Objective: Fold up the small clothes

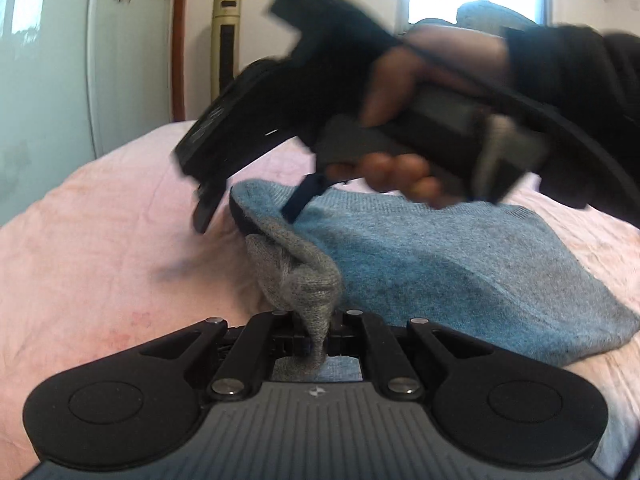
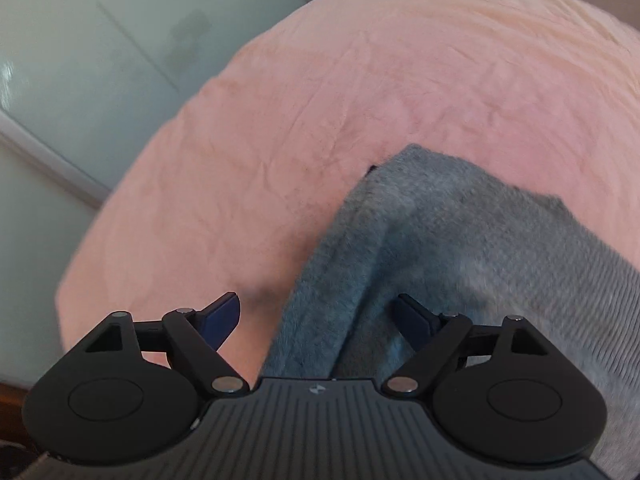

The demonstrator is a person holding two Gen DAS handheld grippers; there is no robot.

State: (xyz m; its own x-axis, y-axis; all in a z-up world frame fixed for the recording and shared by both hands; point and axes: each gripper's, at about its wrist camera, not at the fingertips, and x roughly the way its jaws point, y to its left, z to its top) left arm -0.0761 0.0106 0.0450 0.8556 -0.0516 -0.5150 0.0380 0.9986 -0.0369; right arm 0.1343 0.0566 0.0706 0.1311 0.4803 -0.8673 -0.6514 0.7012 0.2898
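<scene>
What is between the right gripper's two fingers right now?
A fold of the blue-grey sweater runs below the open right gripper, neither finger touching it, in the right wrist view.

**No readable text in either view**

Neither wrist view carries a word, number or brand name that can be read. The only sign is a small pale emblem moulded into the ribbed grey housing of each gripper, just behind the finger linkage: one on the left gripper (image 1: 316, 338) body at the bottom of the left wrist view, one on the right gripper (image 2: 316, 320) body at the bottom of the right wrist view. Its shape is angular, but it is too small to tell as a letter or a name. Faint pale marks on the blurred black device seen in the left wrist view cannot be read.
</scene>
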